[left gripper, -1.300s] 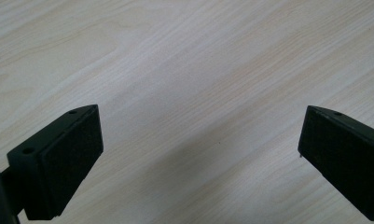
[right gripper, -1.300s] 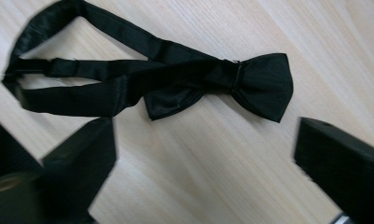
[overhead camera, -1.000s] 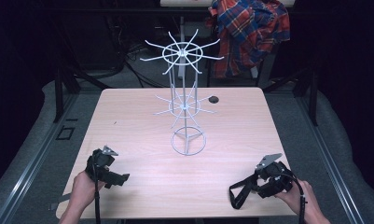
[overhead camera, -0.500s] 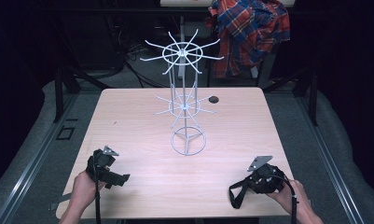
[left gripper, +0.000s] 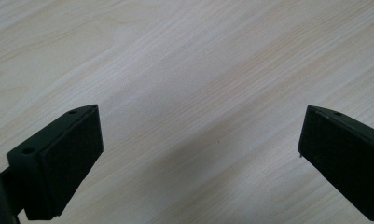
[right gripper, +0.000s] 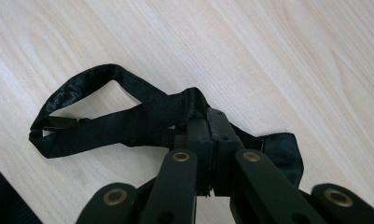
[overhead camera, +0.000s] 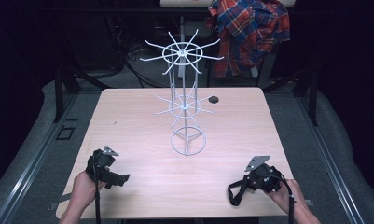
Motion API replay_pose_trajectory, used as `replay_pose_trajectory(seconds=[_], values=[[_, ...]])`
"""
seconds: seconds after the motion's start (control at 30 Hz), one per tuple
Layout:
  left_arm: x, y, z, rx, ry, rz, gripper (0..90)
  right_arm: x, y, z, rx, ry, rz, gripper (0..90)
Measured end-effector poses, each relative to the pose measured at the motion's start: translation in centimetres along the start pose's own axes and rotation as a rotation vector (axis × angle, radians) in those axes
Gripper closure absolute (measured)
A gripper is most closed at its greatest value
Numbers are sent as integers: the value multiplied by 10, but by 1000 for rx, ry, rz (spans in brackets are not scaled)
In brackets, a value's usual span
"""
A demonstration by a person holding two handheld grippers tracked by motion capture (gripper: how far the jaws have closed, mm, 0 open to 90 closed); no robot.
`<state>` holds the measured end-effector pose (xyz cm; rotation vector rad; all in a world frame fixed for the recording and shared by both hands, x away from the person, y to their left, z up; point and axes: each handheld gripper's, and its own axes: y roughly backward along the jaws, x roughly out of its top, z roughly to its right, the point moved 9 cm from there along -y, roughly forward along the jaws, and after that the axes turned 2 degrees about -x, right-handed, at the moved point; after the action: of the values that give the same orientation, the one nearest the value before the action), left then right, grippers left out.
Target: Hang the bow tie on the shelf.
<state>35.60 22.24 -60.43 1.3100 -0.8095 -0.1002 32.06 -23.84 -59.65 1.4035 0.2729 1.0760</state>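
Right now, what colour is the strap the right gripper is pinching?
Black. The strap shows best in the right gripper view.

In the high view both hands come in from the bottom edge. The left hand (overhead camera: 84,189), at lower left, holds the left gripper (left gripper: 201,154) with its jaws wide apart. At lower right, the right hand (overhead camera: 287,196) holds the right gripper (right gripper: 208,128), jaws just closed together (clamped on a black strap (right gripper: 105,123)), pointing toward the frame's left.
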Motion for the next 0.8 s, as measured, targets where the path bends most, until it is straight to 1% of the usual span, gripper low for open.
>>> replay_pose_trajectory(seconds=[0.03, 0.1, 0.13, 0.27, 0.3, 0.37, 0.47, 0.53, 0.57, 0.6, 0.7, 0.8], values=[[0, 0, 0, 2, 0, -1, 0, 1, 1, 1, 4, -21, 24, 899], [0, 0, 0, 1, 0, -1, 0, 1, 2, 3, -2, -22, 24, 899], [0, 0, 0, -2, 1, -2, 0, 2, 4, 3, 1, -29, 33, 899], [0, 0, 0, -2, 1, -2, 0, 4, 10, 7, -5, -35, 53, 900], [0, 0, 0, -2, 1, -3, 0, 6, 13, 8, -8, -53, 70, 900], [0, 0, 0, -2, 0, -4, 0, 7, 14, 8, -3, -55, 77, 900], [-1, 0, 0, -1, 1, -4, 0, 9, 19, 8, 3, -73, 95, 900], [-1, 0, 0, 0, 1, -5, 0, 12, 23, 8, 11, -102, 125, 900], [-1, 0, 0, 0, 1, -5, 0, 12, 23, 8, 11, -102, 125, 900], [0, -1, 0, 3, 3, -4, 0, 13, 26, 9, 19, -116, 133, 900], [-1, -1, 0, 0, 3, -7, 0, 14, 28, 10, 19, -130, 142, 900], [-1, 0, 0, 1, 1, -8, 0, 17, 31, 10, 26, -147, 163, 900]])
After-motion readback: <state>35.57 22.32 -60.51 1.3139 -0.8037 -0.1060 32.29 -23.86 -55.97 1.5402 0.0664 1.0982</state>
